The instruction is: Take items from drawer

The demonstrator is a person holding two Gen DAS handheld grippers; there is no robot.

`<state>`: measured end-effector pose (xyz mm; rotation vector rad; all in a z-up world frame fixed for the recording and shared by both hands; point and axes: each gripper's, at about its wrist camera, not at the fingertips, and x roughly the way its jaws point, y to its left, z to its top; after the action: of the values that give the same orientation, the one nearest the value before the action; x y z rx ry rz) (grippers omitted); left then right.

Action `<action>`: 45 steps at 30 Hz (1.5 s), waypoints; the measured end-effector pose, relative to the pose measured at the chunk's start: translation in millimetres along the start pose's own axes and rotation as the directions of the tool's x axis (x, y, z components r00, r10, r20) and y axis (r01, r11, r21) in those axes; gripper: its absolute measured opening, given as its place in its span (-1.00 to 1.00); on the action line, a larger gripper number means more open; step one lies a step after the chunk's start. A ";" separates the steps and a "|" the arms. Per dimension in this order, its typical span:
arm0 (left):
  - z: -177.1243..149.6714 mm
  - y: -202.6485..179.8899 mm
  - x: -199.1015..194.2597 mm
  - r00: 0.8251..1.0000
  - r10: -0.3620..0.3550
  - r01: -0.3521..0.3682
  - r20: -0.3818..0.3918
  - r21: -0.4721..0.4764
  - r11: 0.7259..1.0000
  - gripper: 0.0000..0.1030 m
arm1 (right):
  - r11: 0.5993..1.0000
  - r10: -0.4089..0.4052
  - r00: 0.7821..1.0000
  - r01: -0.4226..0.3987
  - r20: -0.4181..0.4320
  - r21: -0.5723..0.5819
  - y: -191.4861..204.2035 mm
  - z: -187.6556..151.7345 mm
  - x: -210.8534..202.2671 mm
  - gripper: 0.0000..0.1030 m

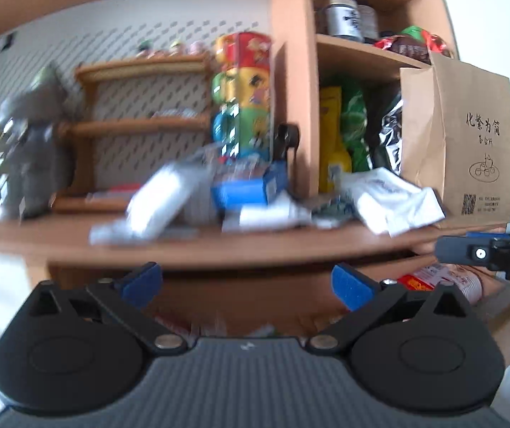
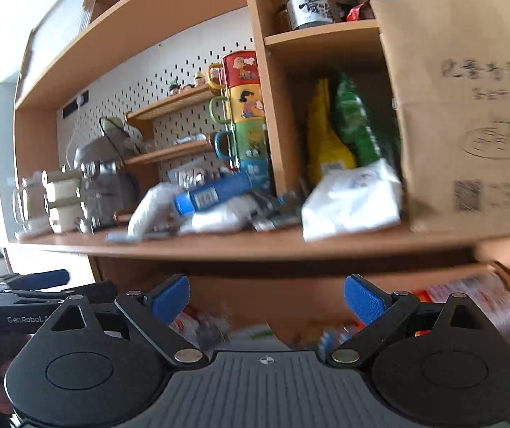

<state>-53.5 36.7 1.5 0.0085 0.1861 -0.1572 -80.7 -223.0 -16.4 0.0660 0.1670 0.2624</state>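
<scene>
Both tools were spread wide and carried nothing: the left gripper [image 1: 247,283] and the right gripper [image 2: 266,297] hovered side by side in front of the open drawer [image 2: 504,278], probably held apart so each could reach in without fouling the other. The drawer sat pulled out beneath the cluttered counter [image 1: 219,246], and its contents, a red-and-white packet [image 1: 443,278] and other blurred wrappers, lay inside, low in each view and untouched. A brown paper bag [image 1: 475,142] stood on the counter above the drawer's right end, so a lifted item would need to clear it
</scene>
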 end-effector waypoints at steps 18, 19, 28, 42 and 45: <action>-71.3 -41.5 -13.8 0.991 0.099 -0.101 -0.089 -0.014 0.995 1.00 | 0.966 -0.260 0.965 0.260 -0.038 -0.010 -25.0 -54.8 2.4 0.94; -72.7 -42.7 -11.2 0.991 0.101 -0.103 -0.091 -0.013 0.995 1.00 | 0.965 -0.262 0.964 0.261 -0.043 -0.013 -26.5 -55.7 5.3 0.94; -76.2 -53.3 6.3 0.994 0.105 -0.105 -0.031 -0.015 0.994 1.00 | 0.951 -0.303 0.953 0.302 -0.005 -0.063 -23.5 -63.3 26.7 1.00; -68.6 -48.3 67.4 0.994 0.107 -0.107 0.008 -0.015 0.994 1.00 | 0.946 -0.313 0.949 0.315 0.046 -0.071 -24.2 -57.5 87.8 1.00; -65.9 -46.3 84.6 0.994 0.107 -0.107 0.012 -0.016 0.994 1.00 | 0.946 -0.314 0.949 0.316 0.037 -0.072 -27.7 -52.7 103.6 1.00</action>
<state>9.2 -20.6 -78.7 0.0026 0.1739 -0.0490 15.8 -220.1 -86.8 -0.0349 0.1395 -0.0518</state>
